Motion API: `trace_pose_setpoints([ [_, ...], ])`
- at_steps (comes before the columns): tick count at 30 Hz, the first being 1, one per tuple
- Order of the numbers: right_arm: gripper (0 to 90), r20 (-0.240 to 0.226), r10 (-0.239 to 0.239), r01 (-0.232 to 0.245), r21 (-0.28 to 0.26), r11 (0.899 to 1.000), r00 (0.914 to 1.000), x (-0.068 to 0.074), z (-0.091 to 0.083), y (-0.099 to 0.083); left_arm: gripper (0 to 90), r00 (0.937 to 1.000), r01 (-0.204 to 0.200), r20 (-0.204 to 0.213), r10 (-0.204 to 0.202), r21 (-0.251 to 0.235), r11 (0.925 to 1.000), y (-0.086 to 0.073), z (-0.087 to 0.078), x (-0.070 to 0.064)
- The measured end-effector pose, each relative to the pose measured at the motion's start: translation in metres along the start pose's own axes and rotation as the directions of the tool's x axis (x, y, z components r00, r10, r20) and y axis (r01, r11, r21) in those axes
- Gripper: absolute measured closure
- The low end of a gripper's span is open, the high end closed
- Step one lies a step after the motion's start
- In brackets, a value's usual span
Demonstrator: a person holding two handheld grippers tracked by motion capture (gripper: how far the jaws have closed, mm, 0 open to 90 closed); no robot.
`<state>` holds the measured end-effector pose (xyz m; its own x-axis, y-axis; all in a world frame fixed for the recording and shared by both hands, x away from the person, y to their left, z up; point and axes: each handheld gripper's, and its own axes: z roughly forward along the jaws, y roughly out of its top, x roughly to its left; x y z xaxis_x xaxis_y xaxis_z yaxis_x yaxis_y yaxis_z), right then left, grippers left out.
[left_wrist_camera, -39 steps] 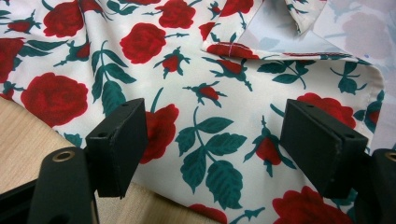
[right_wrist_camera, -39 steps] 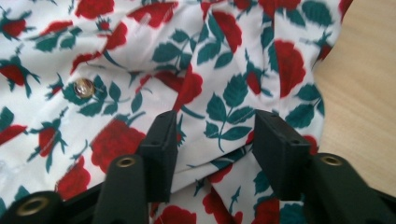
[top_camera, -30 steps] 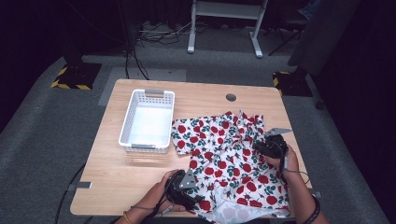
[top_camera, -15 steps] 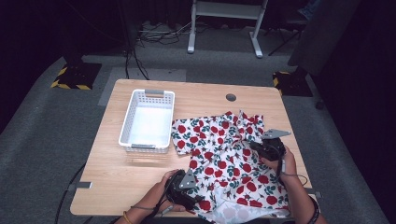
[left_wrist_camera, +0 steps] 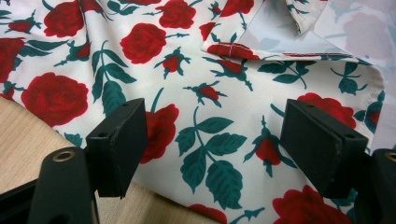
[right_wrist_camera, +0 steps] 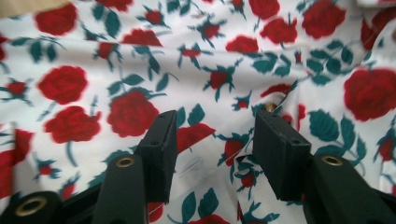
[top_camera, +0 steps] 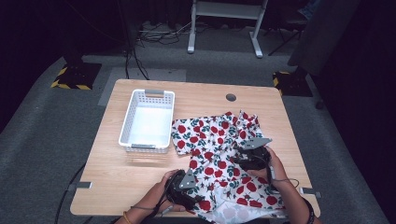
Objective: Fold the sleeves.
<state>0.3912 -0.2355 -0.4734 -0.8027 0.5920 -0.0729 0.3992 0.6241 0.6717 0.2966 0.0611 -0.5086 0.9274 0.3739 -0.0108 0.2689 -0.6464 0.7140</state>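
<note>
A white garment printed with red roses (top_camera: 210, 140) lies spread and rumpled on the right half of the wooden table (top_camera: 130, 172). My left gripper (top_camera: 196, 196) rests at the garment's near left edge. In the left gripper view it (left_wrist_camera: 217, 135) stands wide open over flat cloth (left_wrist_camera: 196, 56), with bare wood at the lower left. My right gripper (top_camera: 240, 158) sits on the middle of the garment. In its own view it (right_wrist_camera: 215, 140) is open, with a raised fold of the cloth (right_wrist_camera: 140, 70) between the jaws and a small button (right_wrist_camera: 270, 107) just beyond.
A white plastic basket (top_camera: 159, 93) stands at the table's left, with nothing showing inside. A round cable hole (top_camera: 230, 97) is near the far edge. Bare wood lies in front of the basket. Dark floor and a desk frame (top_camera: 224, 9) lie beyond.
My right gripper has slid left and slightly nearer across the garment. The left gripper has stayed where it was.
</note>
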Motion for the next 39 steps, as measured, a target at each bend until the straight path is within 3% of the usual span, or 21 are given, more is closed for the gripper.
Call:
trace_pose_setpoints([
  [3, 48.3, 0.012, 0.029, -0.028, -0.055, 0.998, 0.9995, -0.007, -0.016, 0.001, 23.1, 1.0000, 0.000, 0.000, 0.000, 0.000, 1.0000, 0.000, 0.000, 0.000],
  [8, 47.6, 0.099, 0.093, -0.084, -0.098, 0.992, 0.9907, -0.024, -0.033, -0.006, 23.1, 1.0000, 0.000, 0.000, 0.000, 0.000, 1.0000, 0.000, 0.000, 0.000],
  [12, 44.2, 0.160, 0.102, -0.096, -0.043, 0.994, 0.9818, -0.033, -0.022, -0.013, 23.1, 1.0000, 0.000, 0.000, 0.000, 0.000, 1.0000, 0.000, 0.000, 0.000],
  [19, 41.8, 0.191, 0.125, -0.141, 0.071, 0.988, 0.9735, -0.053, 0.003, -0.025, 22.4, 1.0000, 0.001, -0.004, -0.001, 0.004, 1.0000, 0.003, 0.003, -0.001],
  [21, 41.1, 0.159, 0.162, -0.173, 0.055, 0.983, 0.9739, -0.061, 0.004, -0.029, 21.9, 1.0000, 0.001, -0.003, -0.001, 0.004, 1.0000, 0.006, 0.006, -0.001],
  [24, 40.0, 0.135, 0.165, -0.175, 0.064, 0.983, 0.9770, -0.072, 0.001, -0.033, 21.6, 1.0000, -0.006, 0.003, 0.006, 0.011, 0.9999, 0.013, 0.012, -0.003],
  [26, 40.2, 0.116, 0.212, -0.221, 0.066, 0.973, 0.9702, -0.083, -0.001, -0.036, 21.2, 1.0000, -0.009, 0.003, 0.009, 0.011, 0.9999, 0.019, 0.019, -0.003],
  [28, 40.2, 0.126, 0.226, -0.235, 0.063, 0.970, 0.9660, -0.093, -0.003, -0.040, 21.0, 1.0000, -0.009, 0.005, 0.009, 0.010, 0.9999, 0.026, 0.025, -0.002],
  [31, 40.2, 0.162, 0.260, -0.274, 0.069, 0.959, 0.9518, -0.107, -0.006, -0.043, 20.9, 1.0000, -0.002, -0.004, 0.002, 0.008, 1.0000, 0.035, 0.034, 0.002],
  [34, 38.8, 0.190, 0.278, -0.296, 0.074, 0.952, 0.9416, -0.113, -0.006, -0.043, 19.4, 0.9999, 0.004, -0.010, -0.004, 0.018, 0.9998, 0.040, 0.039, 0.004],
  [39, 34.7, 0.220, 0.264, -0.288, 0.083, 0.954, 0.9392, -0.111, -0.006, -0.041, 19.3, 0.9996, -0.005, -0.027, 0.005, 0.023, 0.9997, 0.039, 0.036, 0.003],
])
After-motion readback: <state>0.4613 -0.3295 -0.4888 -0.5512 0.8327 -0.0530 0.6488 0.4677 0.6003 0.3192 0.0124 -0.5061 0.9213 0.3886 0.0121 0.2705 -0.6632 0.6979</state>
